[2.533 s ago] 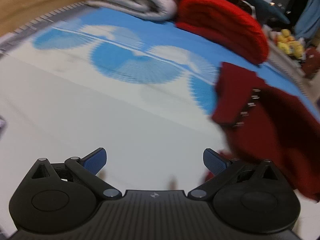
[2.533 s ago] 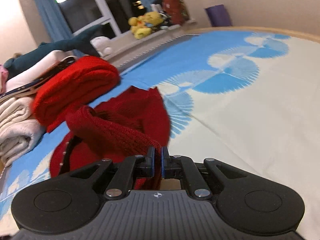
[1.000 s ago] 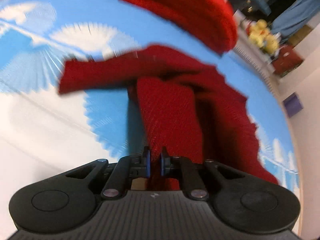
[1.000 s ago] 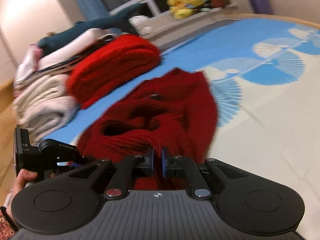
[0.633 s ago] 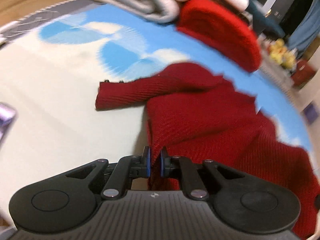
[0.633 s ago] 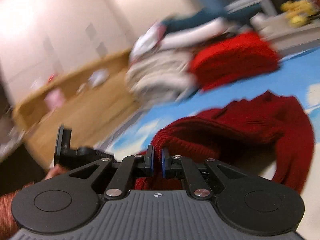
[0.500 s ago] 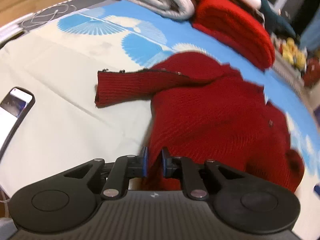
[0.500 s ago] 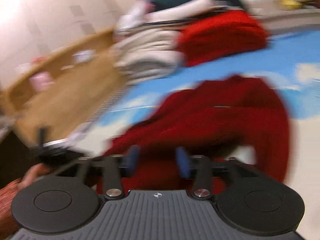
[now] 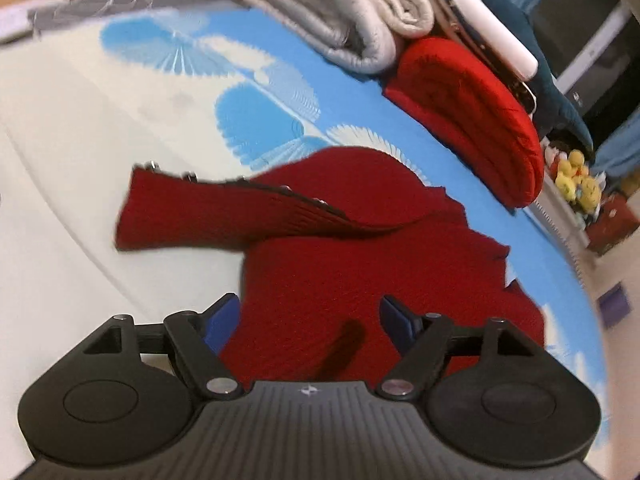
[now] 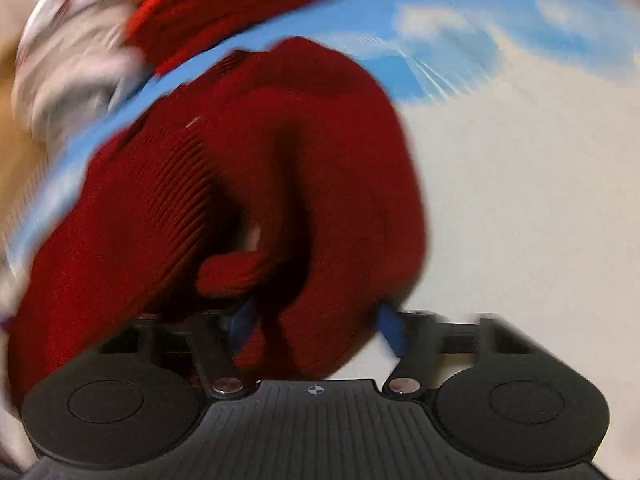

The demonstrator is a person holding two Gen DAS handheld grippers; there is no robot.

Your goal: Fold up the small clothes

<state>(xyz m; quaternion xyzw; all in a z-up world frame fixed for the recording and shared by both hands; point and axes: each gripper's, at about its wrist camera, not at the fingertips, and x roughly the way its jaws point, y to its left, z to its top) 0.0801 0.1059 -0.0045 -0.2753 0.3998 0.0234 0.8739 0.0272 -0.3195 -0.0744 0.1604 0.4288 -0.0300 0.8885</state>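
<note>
A dark red knit sweater (image 9: 360, 256) lies on the blue-and-cream bedsheet (image 9: 80, 152), one sleeve (image 9: 208, 216) with small metal studs stretched out to the left. My left gripper (image 9: 310, 318) hovers over the sweater's near edge. Its jaws are opening, the blue pads wide apart and pressing on nothing. The right wrist view is blurred. There the sweater (image 10: 304, 140) is bunched into thick folds, and my right gripper (image 10: 316, 324) stands low over it. Its jaws are closing with a fold of the knit between the pads, which still stand apart.
Beyond the sweater sits a folded bright red knit (image 9: 472, 112), with a pile of folded white blankets (image 9: 352, 12) to its left. Yellow plush toys (image 9: 576, 180) sit at the far right by a window. The bed's wooden edge runs along the top left.
My left gripper has let go of the sweater and spread its jaws; the sweater now lies flat. My right gripper opened from shut and dropped closer to the bunched knit.
</note>
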